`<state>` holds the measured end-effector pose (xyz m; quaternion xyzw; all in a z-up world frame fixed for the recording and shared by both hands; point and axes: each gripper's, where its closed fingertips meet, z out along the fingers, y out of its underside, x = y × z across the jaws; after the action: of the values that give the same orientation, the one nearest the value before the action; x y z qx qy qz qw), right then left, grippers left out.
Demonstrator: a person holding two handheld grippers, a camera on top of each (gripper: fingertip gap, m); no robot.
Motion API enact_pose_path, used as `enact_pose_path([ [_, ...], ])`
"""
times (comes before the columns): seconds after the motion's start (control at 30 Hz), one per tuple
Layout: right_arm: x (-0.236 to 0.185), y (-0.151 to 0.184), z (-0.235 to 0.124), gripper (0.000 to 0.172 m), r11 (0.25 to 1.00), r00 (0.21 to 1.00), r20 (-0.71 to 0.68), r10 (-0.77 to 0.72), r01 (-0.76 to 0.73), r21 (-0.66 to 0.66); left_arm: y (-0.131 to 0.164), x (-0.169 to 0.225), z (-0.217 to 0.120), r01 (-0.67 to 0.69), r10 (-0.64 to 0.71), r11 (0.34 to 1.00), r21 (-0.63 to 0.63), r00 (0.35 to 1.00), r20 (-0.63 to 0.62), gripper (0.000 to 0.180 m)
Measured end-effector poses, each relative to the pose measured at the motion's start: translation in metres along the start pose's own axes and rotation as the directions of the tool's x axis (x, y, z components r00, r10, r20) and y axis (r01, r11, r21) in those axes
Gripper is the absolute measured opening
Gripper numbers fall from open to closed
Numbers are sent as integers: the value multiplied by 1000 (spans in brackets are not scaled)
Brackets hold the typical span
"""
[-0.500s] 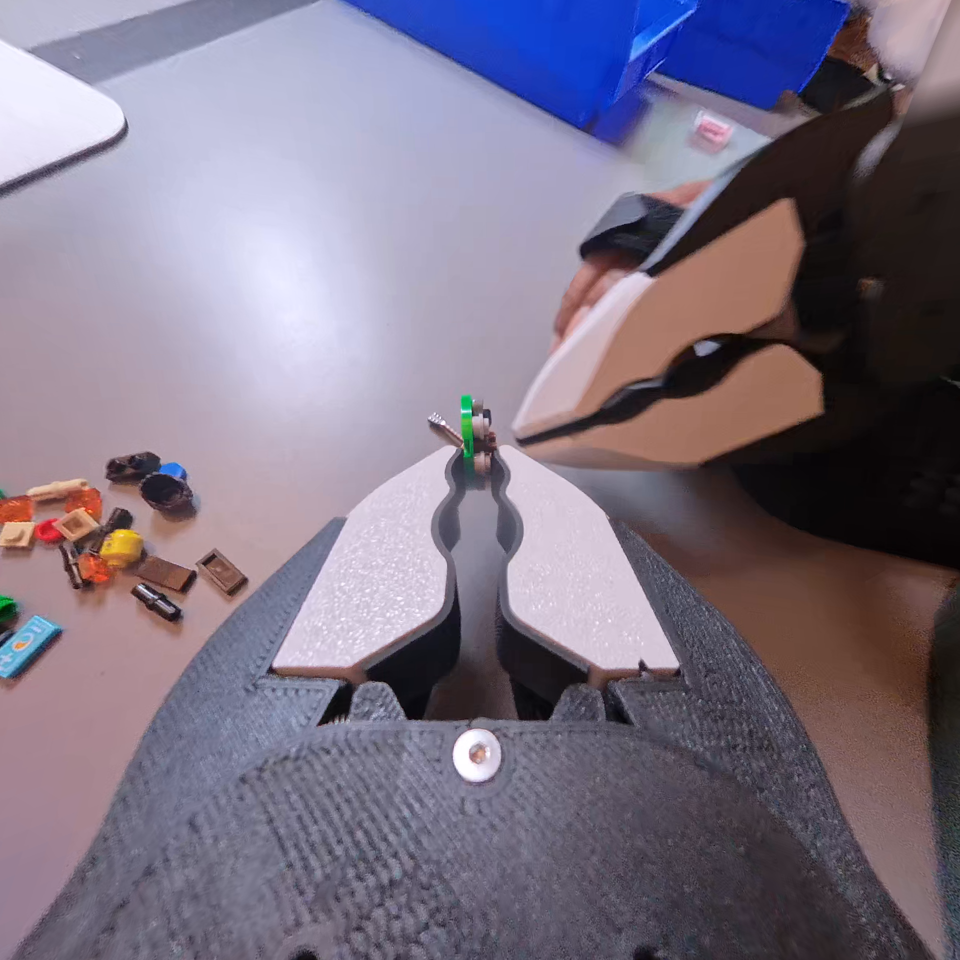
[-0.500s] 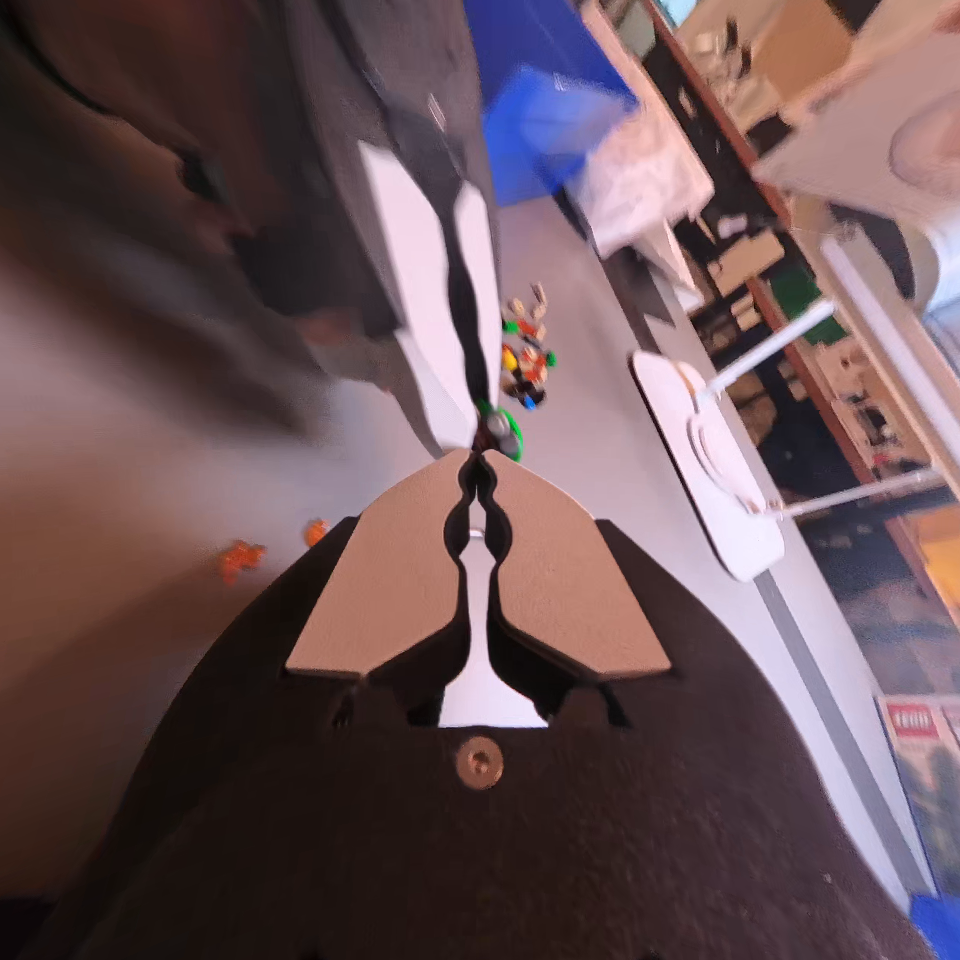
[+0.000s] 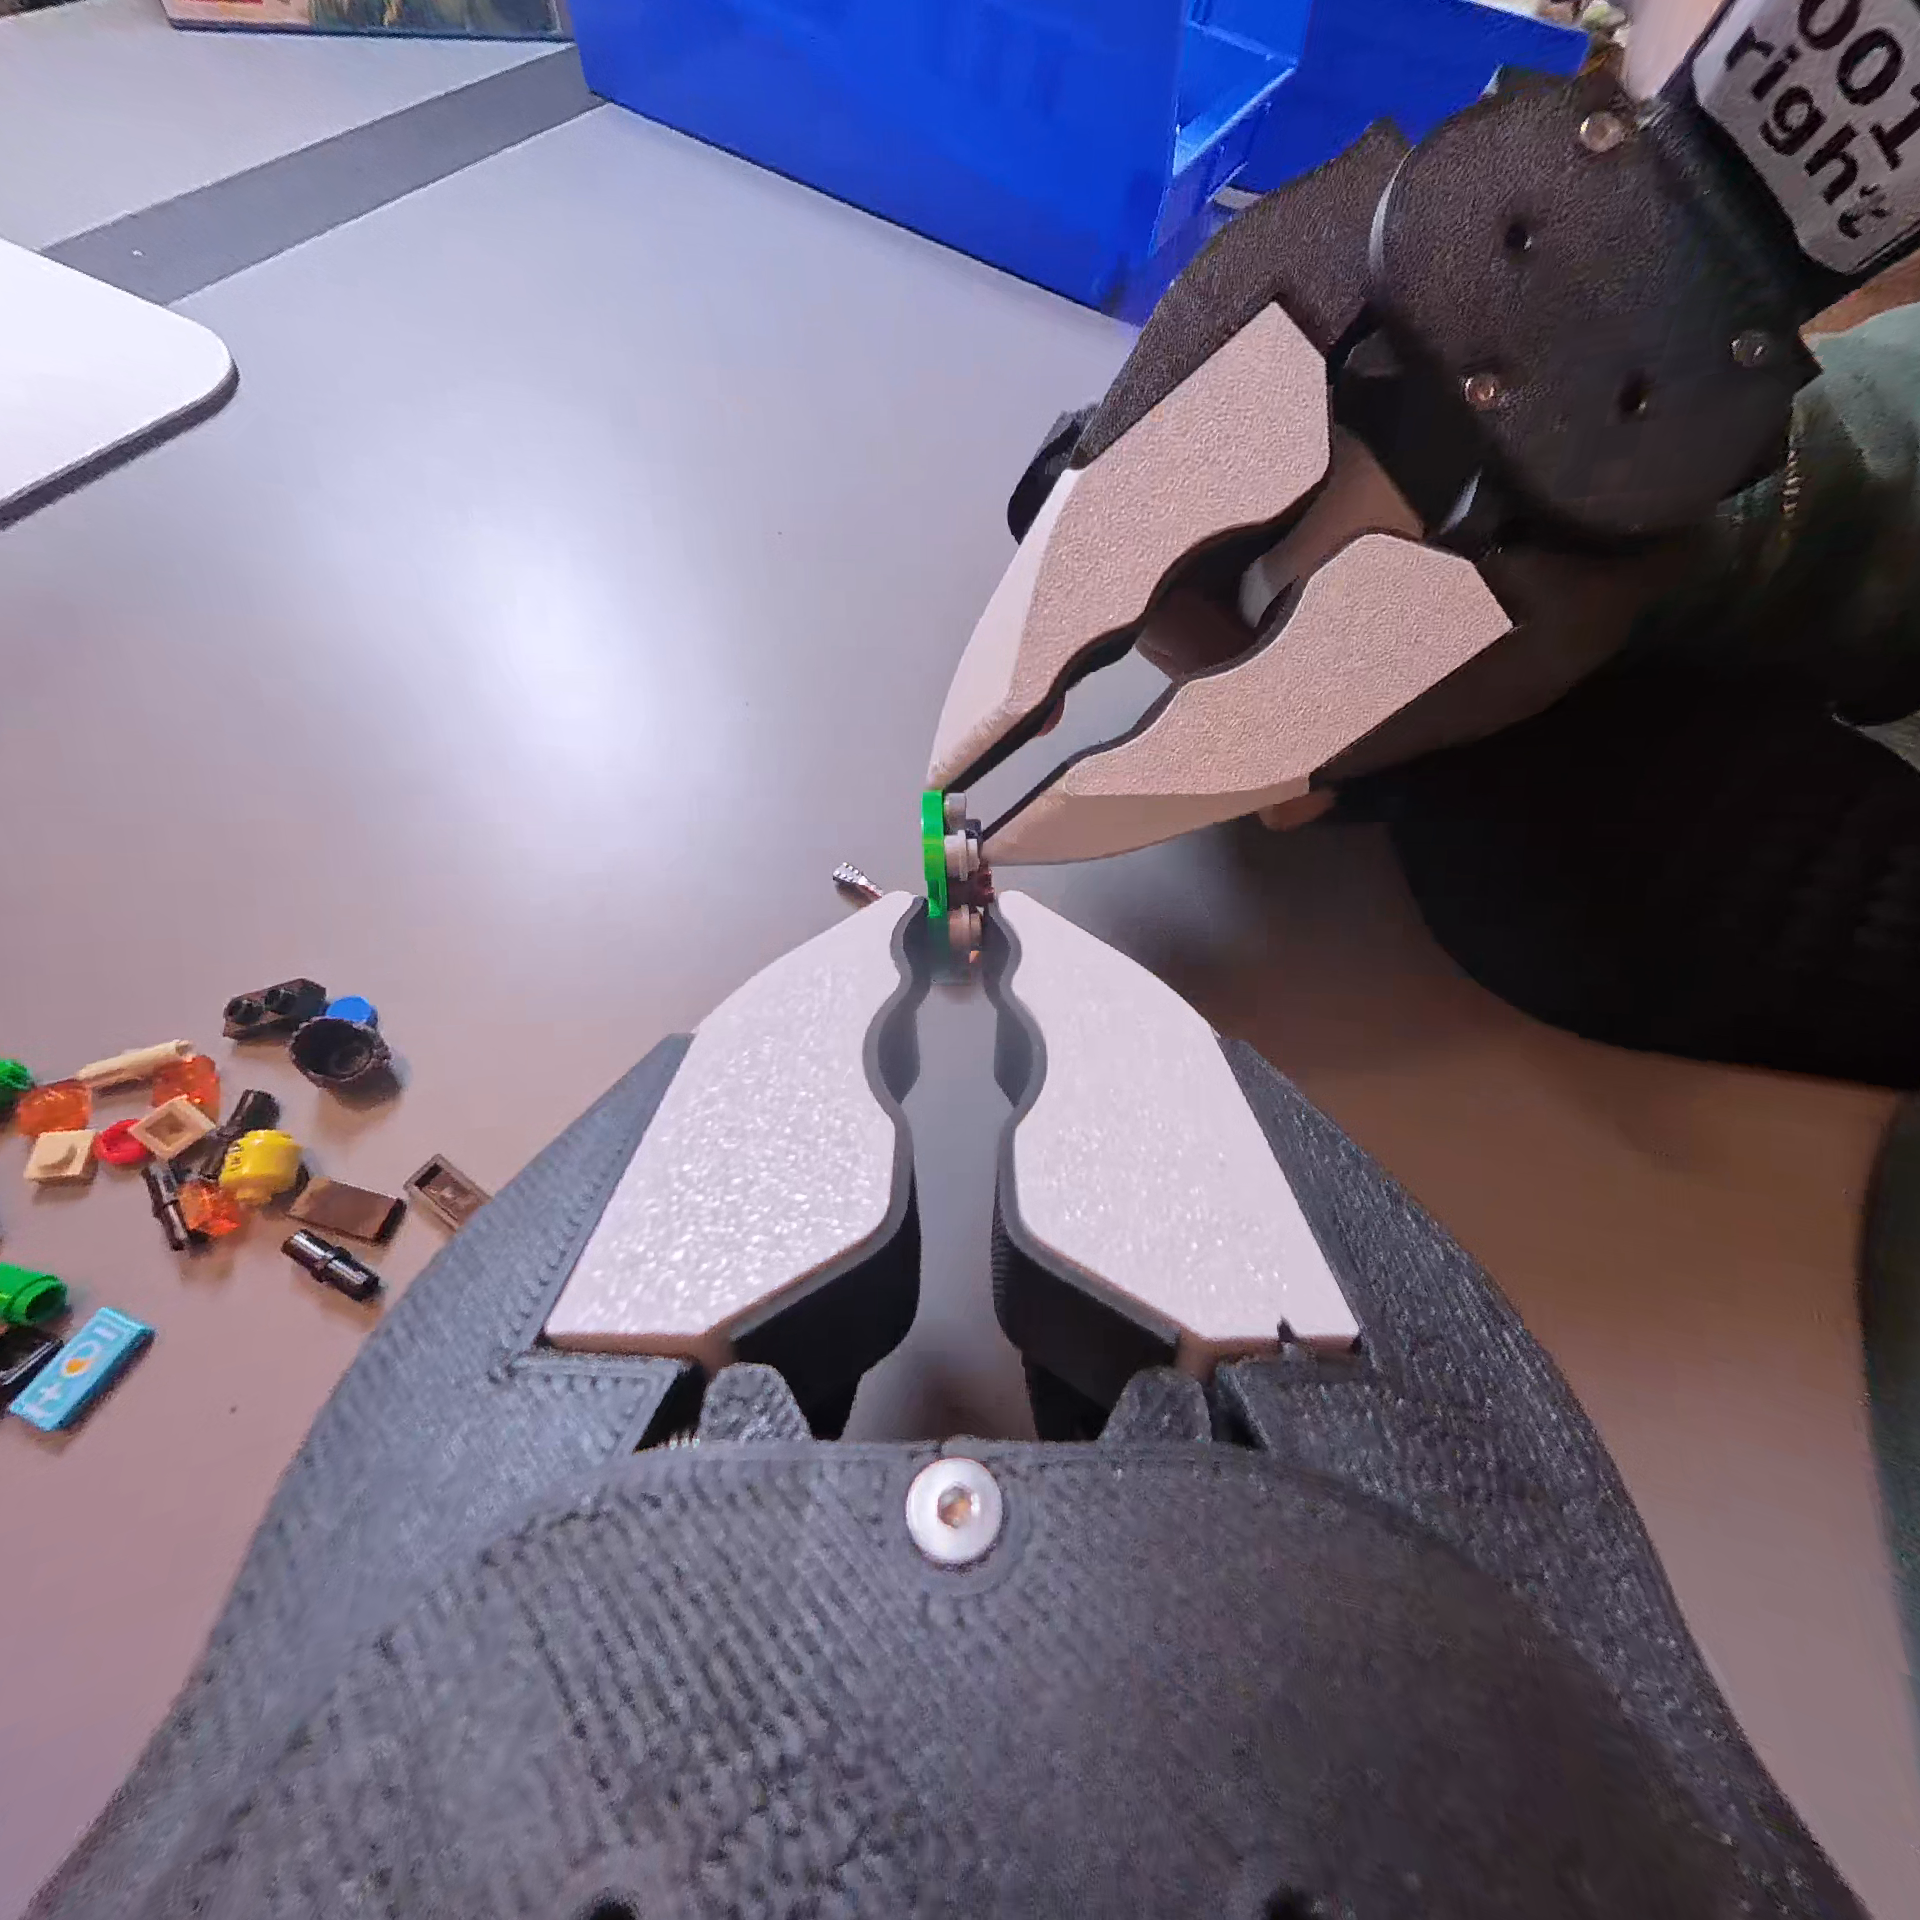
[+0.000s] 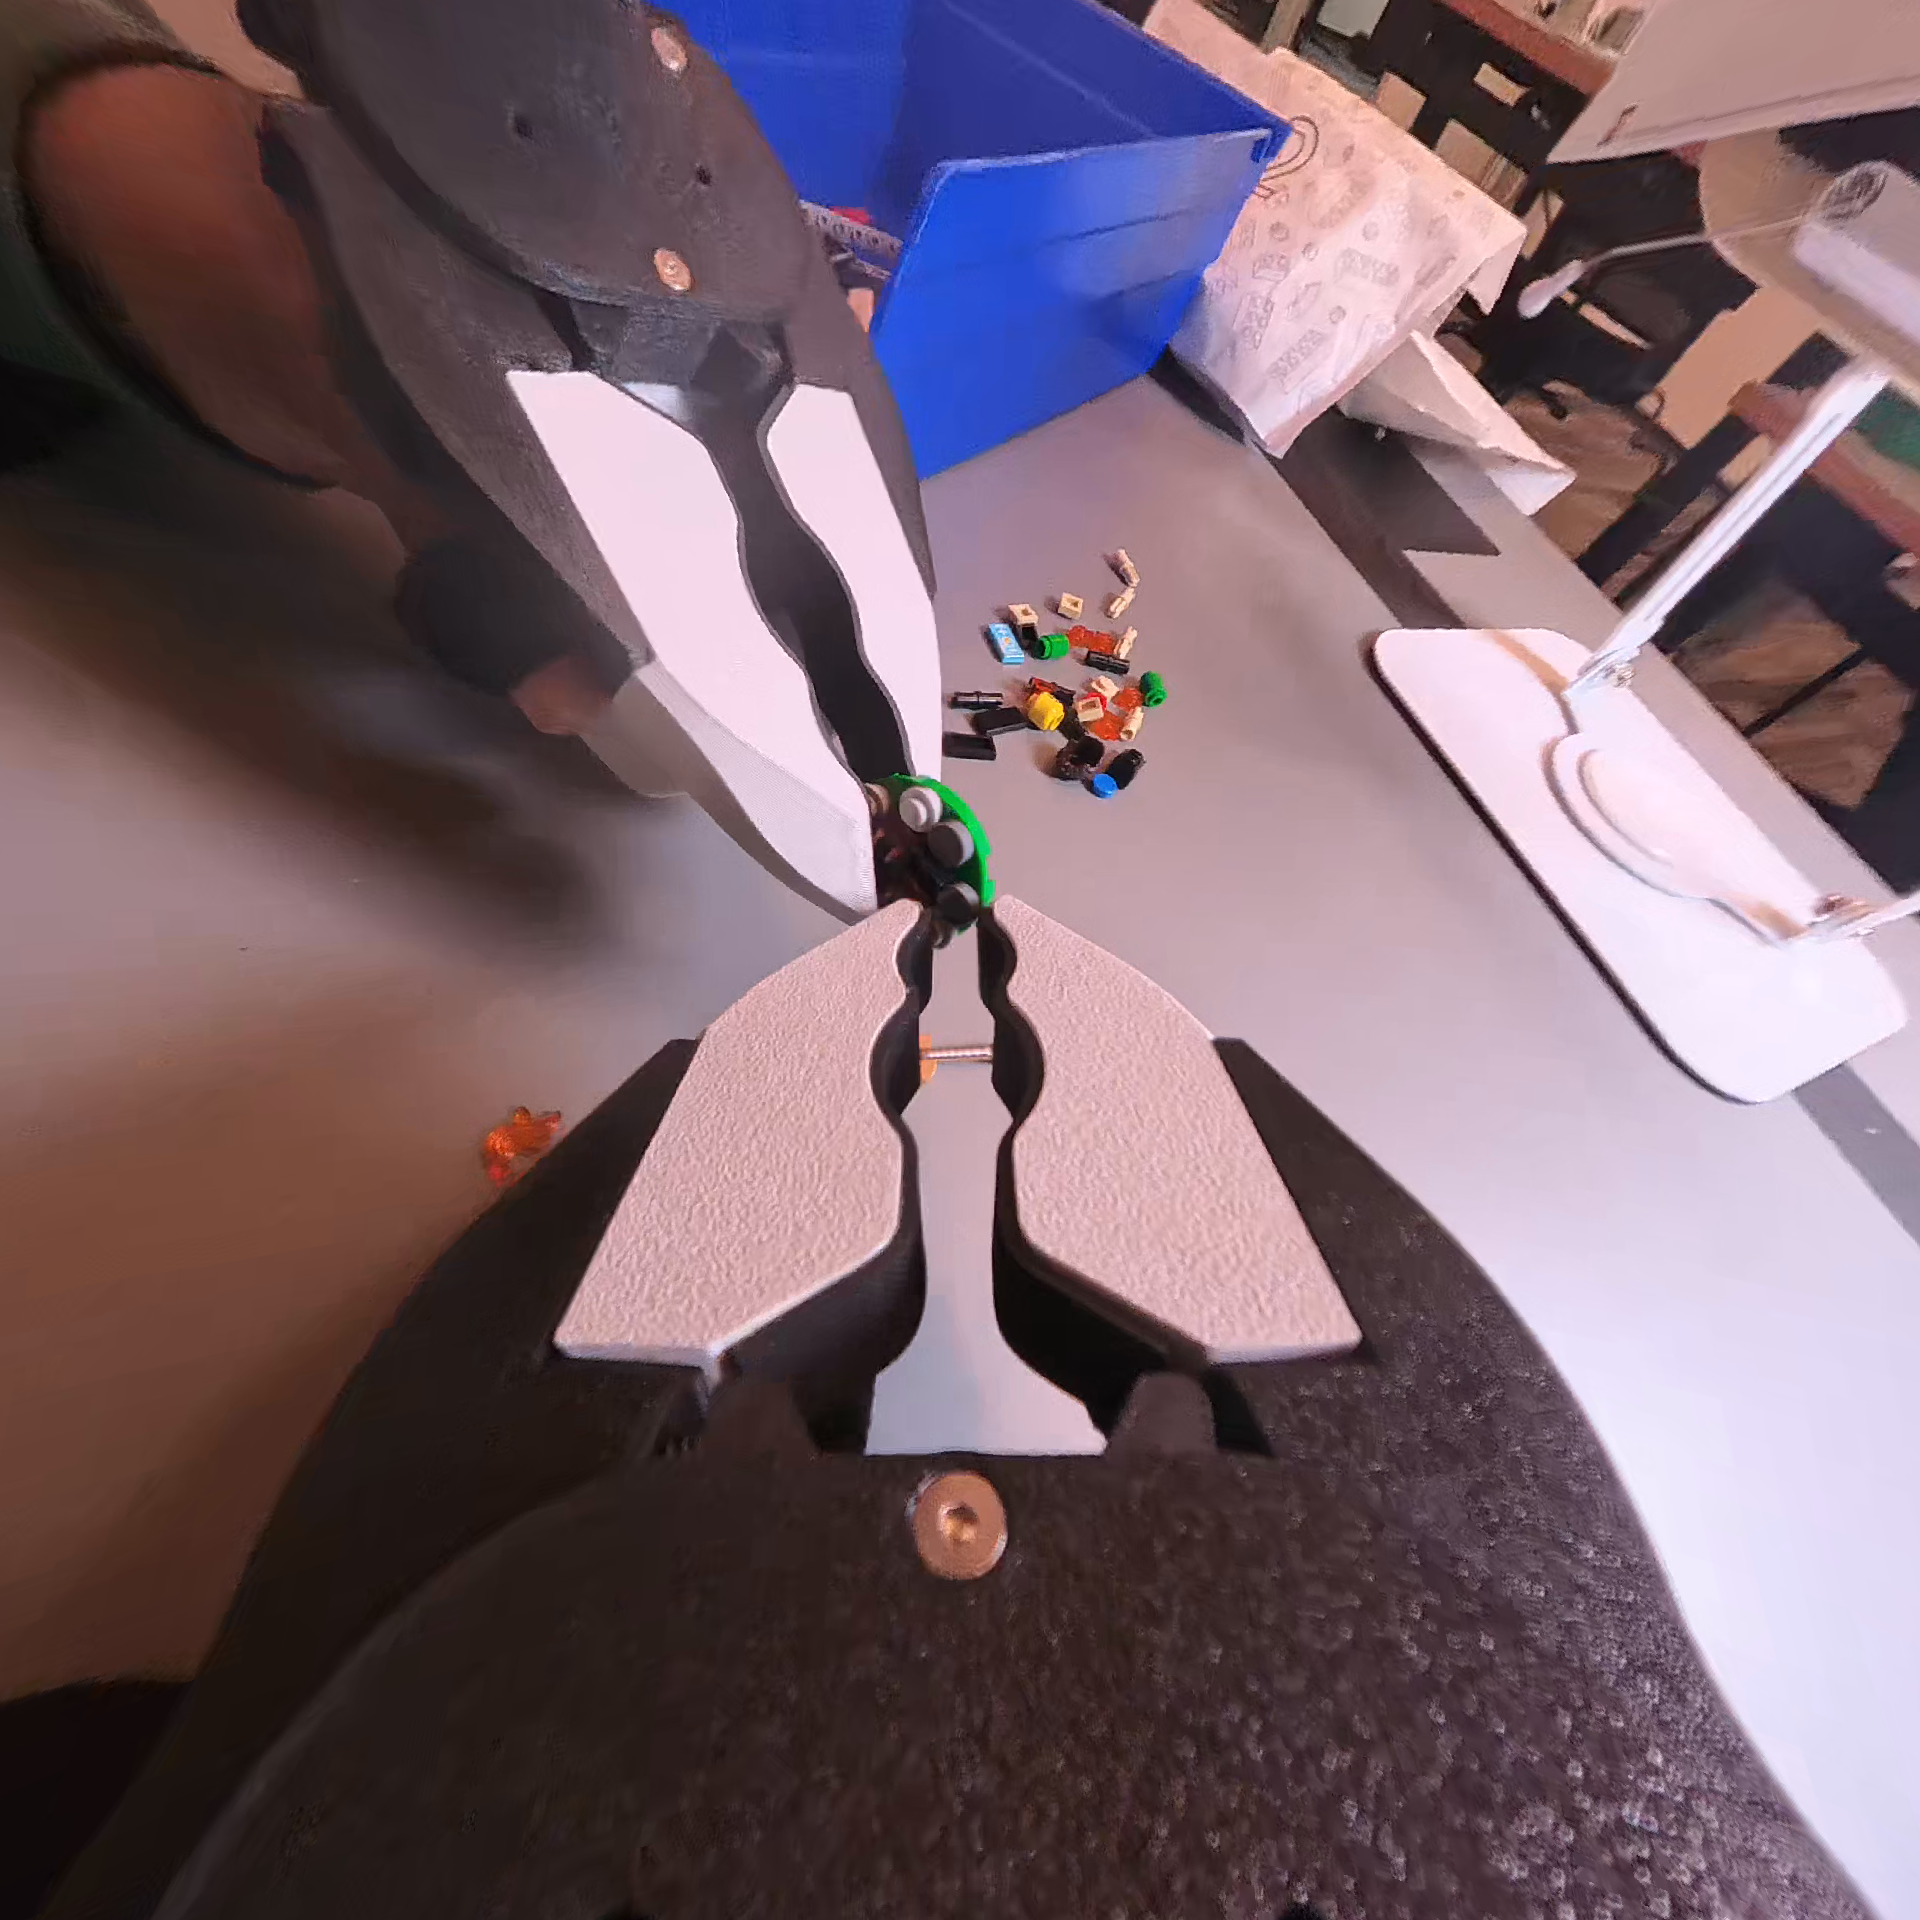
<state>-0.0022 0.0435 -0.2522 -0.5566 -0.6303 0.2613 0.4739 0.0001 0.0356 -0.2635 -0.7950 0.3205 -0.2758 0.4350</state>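
My left gripper [image 3: 956,914] is shut on a small toy-brick assembly [image 3: 935,852]: a green round plate with grey studs and dark and brown pieces on one face. It holds it upright above the grey table [image 3: 520,520]. My right gripper [image 4: 951,920] meets it from the other side. Its two fingertips press on the same assembly [image 4: 951,831], one on the back of the green plate, one on the stud side. The right gripper also shows in the left wrist view [image 3: 961,826], tips on the plate's upper part. The left gripper appears in the right wrist view [image 4: 883,821].
A pile of small coloured brick pieces [image 3: 208,1132] lies left of my left gripper and also shows in the right wrist view [image 4: 1081,696]. A small metal pin [image 3: 857,878] and an orange piece [image 4: 520,1138] lie on the table. A blue bin [image 4: 1039,208], a white lamp base [image 4: 1621,862] and a paper bag [image 4: 1351,260] stand farther off. Less than 4 cm separates the two grippers' tips. Between my left fingertips and the small metal pin [image 3: 857,878] there is roughly 5 cm.
My right gripper was shut with bare tips just beside the assembly; its jaws have parted and now pinch the assembly's upper part. My left gripper has kept its hold.
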Motion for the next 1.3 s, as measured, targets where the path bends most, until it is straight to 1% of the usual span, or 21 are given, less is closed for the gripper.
enact_pose_path([
  [0.17, -4, 2, 0, 6, 997, 997, -3, -71, 71, -23, 5, 1, 1, -65, 66, 997, -38, 997, 26, 10],
  [0.23, -14, -1, 0, 2, 993, 993, 25, -119, 119, 2, 5, 0, 1, -32, 33, 999, -37, 999, 23, 10],
  [0.27, -18, -3, 1, 1, 989, 989, 14, -150, 149, 7, 10, -1, 3, -21, 22, 998, -66, 1000, 19, 10],
  [0.3, -17, -3, 2, 1, 979, 979, -9, -205, 205, -4, 11, -2, 5, -20, 21, 998, -62, 999, 26, 10],
  [0.33, -16, -2, 2, 1, 977, 977, -12, -211, 211, -13, 10, -2, 5, -18, 19, 998, -63, 1000, 23, 10],
  [0.37, -15, -2, 1, 1, 984, 984, 4, -180, 180, -10, 8, -2, 4, -10, 11, 999, -52, 1000, 17, 10],
  [0.47, -17, 0, -4, 2, 991, 987, 83, -134, 135, -3, 6, -4, 1, 86, -87, 996, -21, 996, -21, 10],
  [0.53, -29, 7, -4, 2, 992, 975, 190, -117, 126, -33, 7, -6, -1, 193, -192, 981, -3, 979, -70, 9],
  [0.6, -42, 16, -4, 2, 988, 954, 278, -112, 137, -71, 7, -7, -3, 265, -263, 964, 2, 958, -113, 10],
  [0.63, -48, 20, -4, 2, 985, 945, 305, -115, 148, -88, 7, -6, -4, 287, -285, 958, 1, 950, -132, 10],
  [0.7, -52, 25, -2, 3, 980, 941, 318, -117, 161, -116, 7, -4, -5, 320, -316, 947, -3, 934, -167, 9],
  [0.77, -51, 28, 0, 12, 982, 944, 320, -79, 128, -137, 8, -2, -4, 332, -327, 943, -10, 925, -193, 9],
  [0.87, -43, 23, 0, 19, 991, 949, 315, 29, 14, -133, 9, 3, -4, 318, -315, 948, -20, 924, -215, 9],
  [0.97, -34, 17, -1, 20, 989, 943, 308, 128, -98, -109, 14, 7, -1, 278, -281, 960, -46, 935, -215, 10],
  [1.07, -29, 13, -2, 20, 981, 933, 305, 191, -169, -96, 18, 10, 0, 251, -260, 965, -71, 942, -212, 10],
  [1.23, -26, 15, -2, 20, 974, 928, 301, 220, -195, -111, 17, 13, 0, 245, -255, 967, -70, 942, -219, 10],
  [1.3, -27, 14, -1, 17, 970, 923, 301, 239, -214, -113, 16, 12, -1, 246, -255, 967, -65, 942, -217, 10],
])
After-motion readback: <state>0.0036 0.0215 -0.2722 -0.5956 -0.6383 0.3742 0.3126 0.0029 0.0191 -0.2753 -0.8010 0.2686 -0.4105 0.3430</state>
